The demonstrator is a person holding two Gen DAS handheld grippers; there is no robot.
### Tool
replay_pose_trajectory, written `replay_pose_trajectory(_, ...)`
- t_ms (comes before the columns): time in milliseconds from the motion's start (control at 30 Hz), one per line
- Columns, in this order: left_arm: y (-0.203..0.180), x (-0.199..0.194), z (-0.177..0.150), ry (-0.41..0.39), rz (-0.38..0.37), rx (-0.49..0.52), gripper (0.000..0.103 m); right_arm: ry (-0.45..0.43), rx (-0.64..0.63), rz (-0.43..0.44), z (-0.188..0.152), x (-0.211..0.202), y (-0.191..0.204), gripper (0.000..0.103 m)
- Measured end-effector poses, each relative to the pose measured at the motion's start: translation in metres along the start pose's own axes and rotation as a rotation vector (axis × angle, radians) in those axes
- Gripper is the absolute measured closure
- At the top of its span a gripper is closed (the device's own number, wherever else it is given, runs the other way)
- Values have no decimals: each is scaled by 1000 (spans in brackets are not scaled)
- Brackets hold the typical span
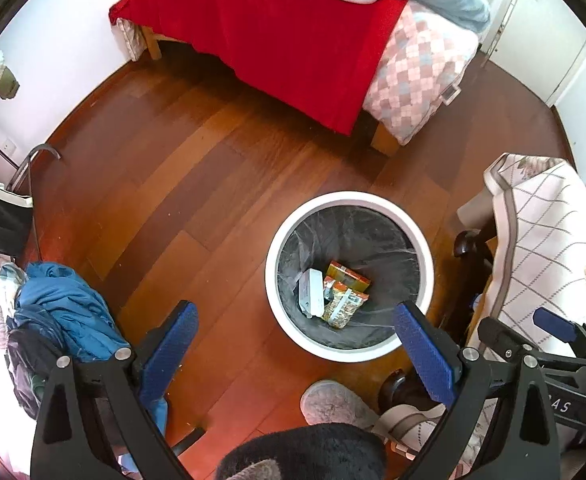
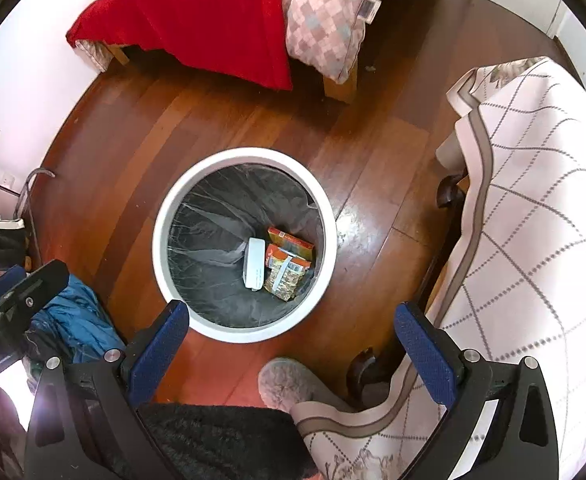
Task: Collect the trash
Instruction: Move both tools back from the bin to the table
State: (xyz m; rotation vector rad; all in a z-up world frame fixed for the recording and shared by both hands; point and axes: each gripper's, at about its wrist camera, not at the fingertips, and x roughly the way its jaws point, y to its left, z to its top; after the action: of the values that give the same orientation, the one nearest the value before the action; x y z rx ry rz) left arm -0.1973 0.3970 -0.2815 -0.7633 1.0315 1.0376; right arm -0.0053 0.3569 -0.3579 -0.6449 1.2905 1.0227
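A round white trash bin (image 1: pixel 349 198) with a grey liner stands on the wooden floor; it also shows in the right wrist view (image 2: pixel 245 156). Inside lie a white box (image 1: pixel 311 292) (image 2: pixel 255 264) and orange snack wrappers (image 1: pixel 347 290) (image 2: pixel 289 260). My left gripper (image 1: pixel 295 320) is open and empty, held above the bin's near left side. My right gripper (image 2: pixel 293 320) is open and empty, above the bin's near rim. The right gripper's body also shows at the right edge of the left wrist view (image 1: pixel 549 332).
A bed with a red blanket (image 1: pixel 277 40) stands at the back. A table with a checked cloth (image 2: pixel 533 200) is on the right. Blue clothing (image 1: pixel 65 304) lies at the left. A grey slipper (image 2: pixel 289 380) is near the bin.
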Motion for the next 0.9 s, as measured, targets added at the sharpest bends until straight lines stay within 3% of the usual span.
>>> replay_pose_trajectory(300,-17,-84,-19,-104,-6,33,3,-128,11,59,-24,-89,-1,0)
replay_pose_trajectory(400,-31,-117,-29,-145,9,56,3,-183,39,127,-39,-129,-9,0)
replay_pose_trajectory(567,-83,-154,-44,-205,-46,99,3,-247,130,242,-71,-192,-47,0)
replay_pose_trajectory(633,-115,-160,-48,-218,-58,140,3,-270,174,260,-85,-214,-75,0)
replay_pose_trajectory(733,-179,-157,-54,-207,-88,224,3,-307,256,216,-101,-241,-137,0)
replay_pose_trajectory(900,-308,-122,-70,-109,-201,355,3,-323,477,31,-141,-262,-282,0)
